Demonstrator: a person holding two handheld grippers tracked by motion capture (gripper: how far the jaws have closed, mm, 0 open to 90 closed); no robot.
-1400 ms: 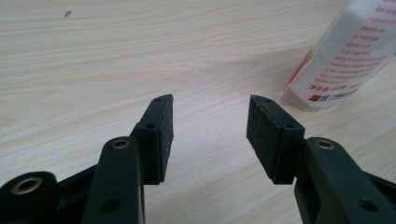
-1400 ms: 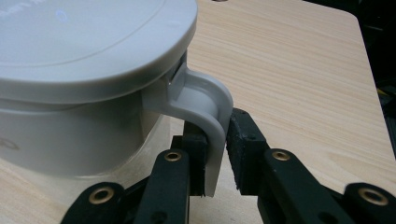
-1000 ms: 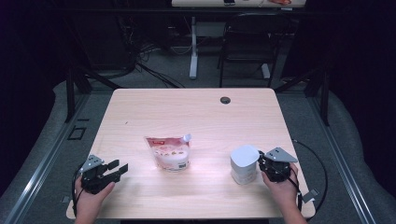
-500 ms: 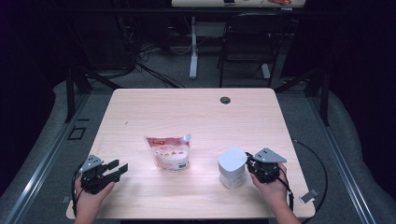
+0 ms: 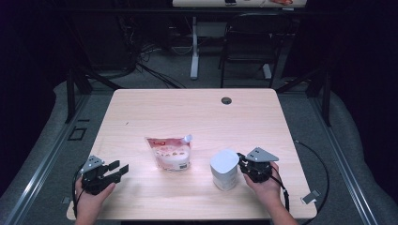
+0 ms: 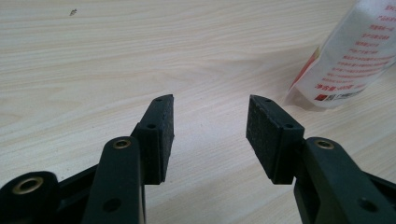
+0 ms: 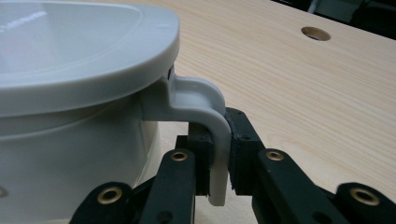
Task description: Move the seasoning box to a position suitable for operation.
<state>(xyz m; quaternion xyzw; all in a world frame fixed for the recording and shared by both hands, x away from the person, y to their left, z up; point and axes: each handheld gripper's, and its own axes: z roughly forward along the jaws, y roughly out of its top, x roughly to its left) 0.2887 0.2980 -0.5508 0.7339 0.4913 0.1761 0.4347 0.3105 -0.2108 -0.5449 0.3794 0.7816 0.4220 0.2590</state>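
At the table's near edge my right gripper clamps the jug's handle to drag it beside the pouch; my left gripper waits, jaws apart.

The pouch near my surface's front edge carries rows of small red print on its white back and a red block at the bottom, too small for me to read. My white container's lid bears faint embossed lettering, illegible.

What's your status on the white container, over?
Right gripper clamped on the white container's handle. Left gripper open, idle above the table. Spouted pouch lies between them, apart from the container.
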